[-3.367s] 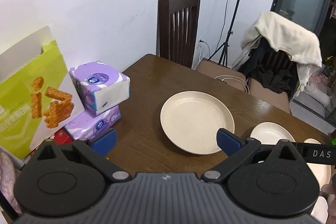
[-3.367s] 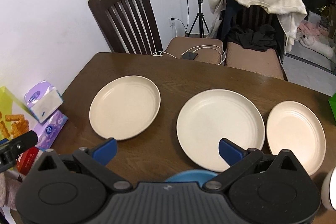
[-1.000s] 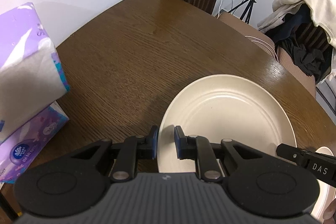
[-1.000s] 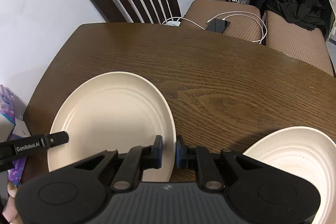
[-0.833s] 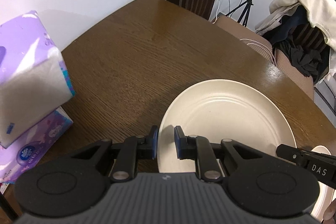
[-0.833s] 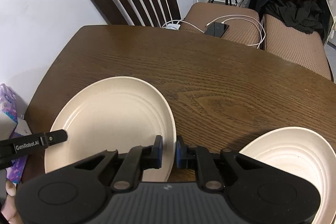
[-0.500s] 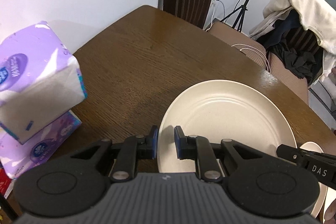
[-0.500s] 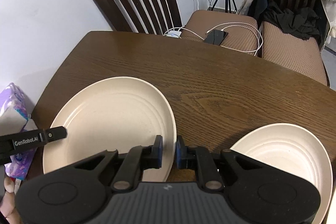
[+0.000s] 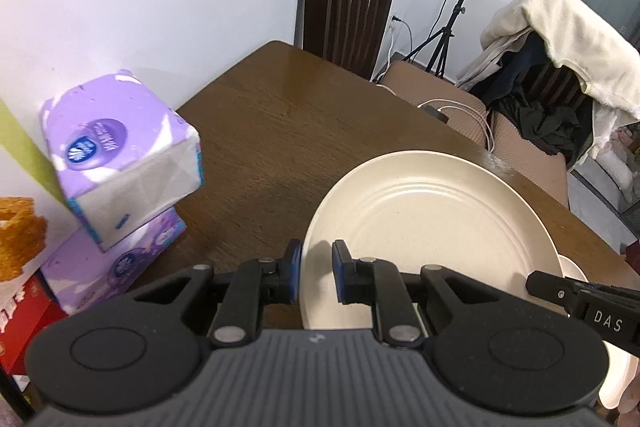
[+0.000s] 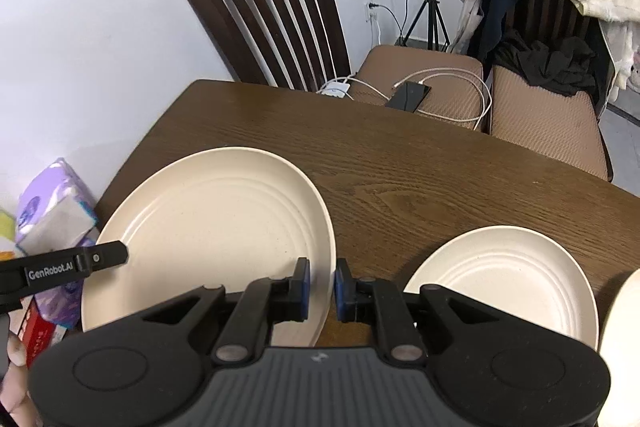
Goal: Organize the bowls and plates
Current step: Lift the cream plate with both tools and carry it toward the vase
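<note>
Cream plate point(image 9: 432, 223) now hangs clear of the counter point(image 9: 280, 115), lifted since a second ago, with more wall and chair showing beyond. The left claw point(image 9: 316, 269) is clamped on its rim at 9 o'clock, the right claw point(image 10: 322, 287) on the rim at 3 o'clock. A second cream plate point(image 10: 500, 279) lies on the counter at 3 o'clock of the right claw; purple tissue packs point(image 9: 120, 147) sit at 9 o'clock.

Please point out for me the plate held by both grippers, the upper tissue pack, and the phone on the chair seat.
plate point(image 10: 216, 227), right wrist view, on its flat centre.
tissue pack point(image 9: 120, 151), left wrist view, on its purple top face.
phone point(image 10: 409, 95), right wrist view, on its dark screen.
</note>
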`<state>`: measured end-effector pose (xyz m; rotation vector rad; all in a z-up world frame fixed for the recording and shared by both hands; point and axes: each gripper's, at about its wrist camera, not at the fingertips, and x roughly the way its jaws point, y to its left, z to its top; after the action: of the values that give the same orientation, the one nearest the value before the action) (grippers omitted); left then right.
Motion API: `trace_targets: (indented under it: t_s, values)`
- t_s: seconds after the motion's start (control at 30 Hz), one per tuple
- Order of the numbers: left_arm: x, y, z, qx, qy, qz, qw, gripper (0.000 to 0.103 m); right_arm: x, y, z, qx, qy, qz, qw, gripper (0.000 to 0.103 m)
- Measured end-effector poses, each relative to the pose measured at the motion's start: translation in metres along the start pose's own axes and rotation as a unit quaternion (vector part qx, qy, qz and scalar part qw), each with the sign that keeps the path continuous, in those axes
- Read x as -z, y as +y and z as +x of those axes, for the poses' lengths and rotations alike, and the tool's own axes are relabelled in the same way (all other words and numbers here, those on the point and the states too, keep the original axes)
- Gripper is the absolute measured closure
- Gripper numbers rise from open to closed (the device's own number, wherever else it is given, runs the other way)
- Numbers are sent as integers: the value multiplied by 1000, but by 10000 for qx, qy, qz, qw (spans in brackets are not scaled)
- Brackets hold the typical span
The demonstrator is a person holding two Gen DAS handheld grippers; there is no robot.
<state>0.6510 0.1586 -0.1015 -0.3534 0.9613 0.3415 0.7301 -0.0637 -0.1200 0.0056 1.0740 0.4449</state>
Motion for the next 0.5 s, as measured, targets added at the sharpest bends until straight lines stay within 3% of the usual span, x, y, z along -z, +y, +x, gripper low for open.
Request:
trace_targets:
  t_s: [0.5]
  values:
    - [26, 2, -71, 85, -279, 142, 9995, 86, 31, 15, -64, 26, -321, 33, 9995, 91]
